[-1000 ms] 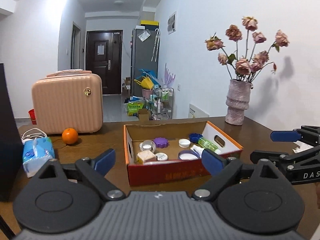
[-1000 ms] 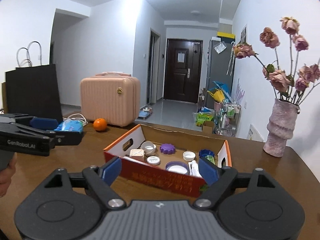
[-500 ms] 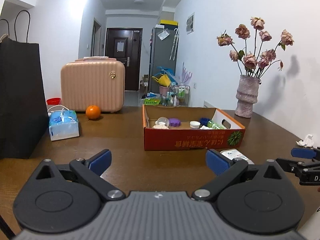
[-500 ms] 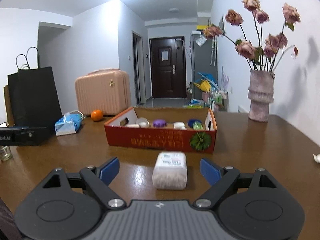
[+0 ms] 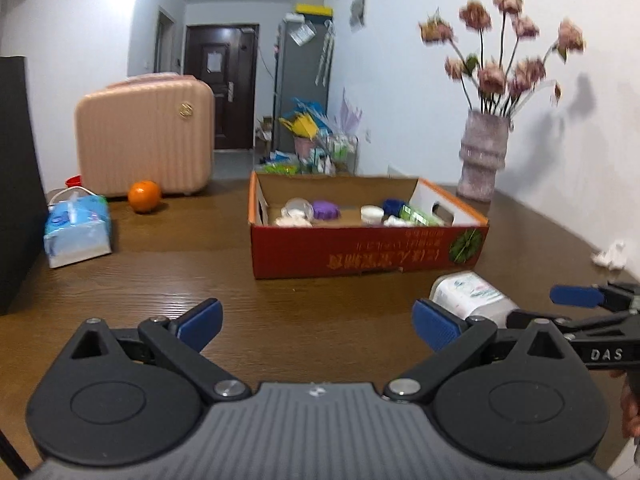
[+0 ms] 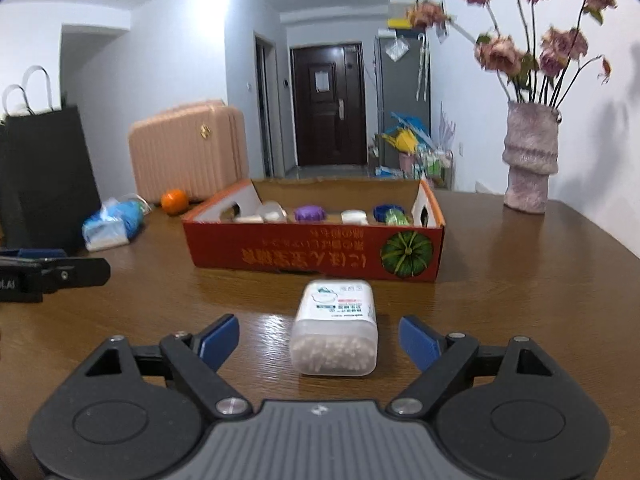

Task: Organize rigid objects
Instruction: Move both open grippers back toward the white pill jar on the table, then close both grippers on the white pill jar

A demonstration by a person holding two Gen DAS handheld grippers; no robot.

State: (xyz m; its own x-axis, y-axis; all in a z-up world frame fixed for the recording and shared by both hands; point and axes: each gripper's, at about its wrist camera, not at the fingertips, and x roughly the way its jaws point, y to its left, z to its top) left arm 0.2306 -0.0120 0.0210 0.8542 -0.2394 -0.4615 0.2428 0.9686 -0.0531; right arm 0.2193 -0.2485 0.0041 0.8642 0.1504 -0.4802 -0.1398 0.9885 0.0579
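Note:
A clear plastic box of cotton swabs [image 6: 335,330] lies on the brown table between the open fingers of my right gripper [image 6: 320,342], untouched by them; it also shows in the left wrist view [image 5: 470,295]. Behind it stands a red cardboard box [image 6: 316,254] holding several small jars and lids; the same cardboard box is in the left wrist view [image 5: 368,250]. My left gripper [image 5: 318,322] is open and empty, low over the table to the left. The right gripper appears at the right edge of the left wrist view [image 5: 576,304].
A pink suitcase [image 5: 146,136], an orange [image 5: 145,196], a tissue pack [image 5: 76,230] and a black bag [image 6: 44,176] stand at the left. A vase of dried roses [image 6: 530,160] is at the back right. A crumpled tissue [image 5: 610,255] lies at the right.
Both grippers pulled back from the cardboard box and came down near the table. The right gripper then moved forward, so the swab box now lies between its fingers.

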